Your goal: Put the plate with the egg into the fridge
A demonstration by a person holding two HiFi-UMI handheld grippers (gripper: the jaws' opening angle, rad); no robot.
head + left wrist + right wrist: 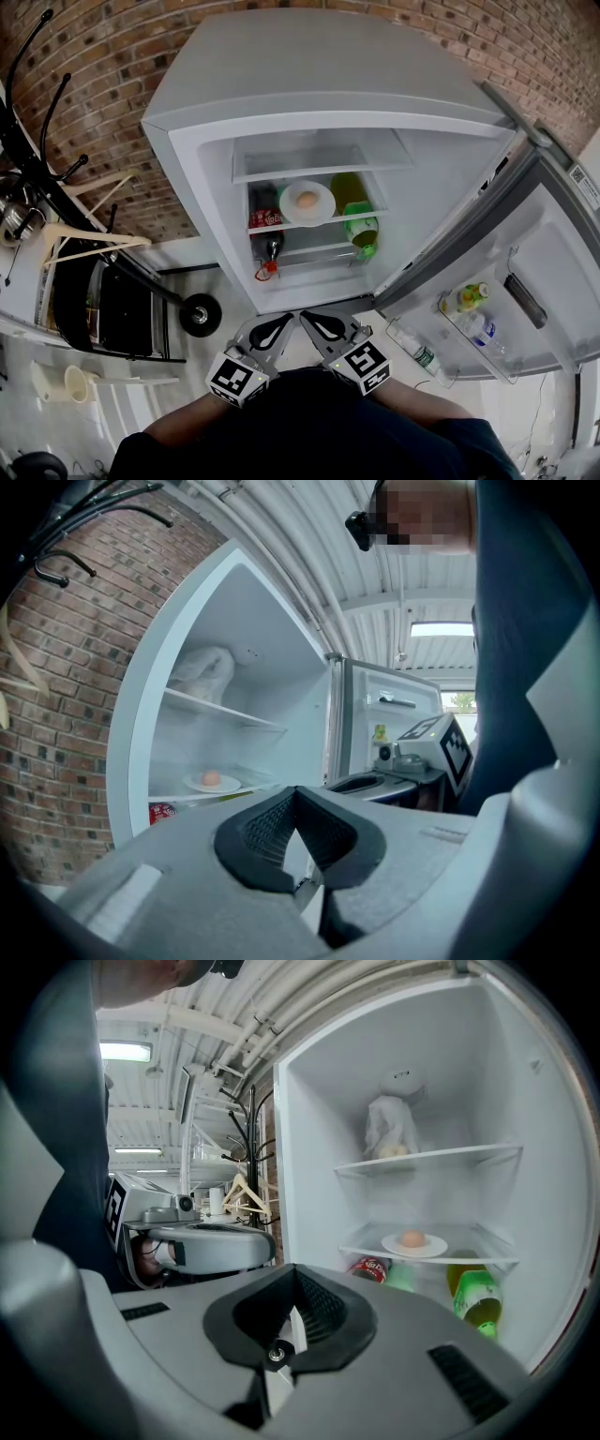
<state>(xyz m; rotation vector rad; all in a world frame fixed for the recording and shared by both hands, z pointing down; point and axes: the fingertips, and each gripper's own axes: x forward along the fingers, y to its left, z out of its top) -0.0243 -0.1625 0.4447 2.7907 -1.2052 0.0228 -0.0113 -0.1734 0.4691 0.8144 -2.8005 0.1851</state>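
Cola bottle [266, 221] sat half hidden under the mid-frame shelf [323, 226]; one plate [324, 208], one egg [307, 199] on it. Left gripper [295, 795] and right gripper [294, 1277] were both closed, empty.

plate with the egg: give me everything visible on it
The plate is small, round, white and shallow, and looks ceramic with a plain rim. It lies flat and level inside the open fridge, near the middle of the lower clear shelf. One pale brown egg rests at its centre. Only the shelf below and the egg on top touch it.
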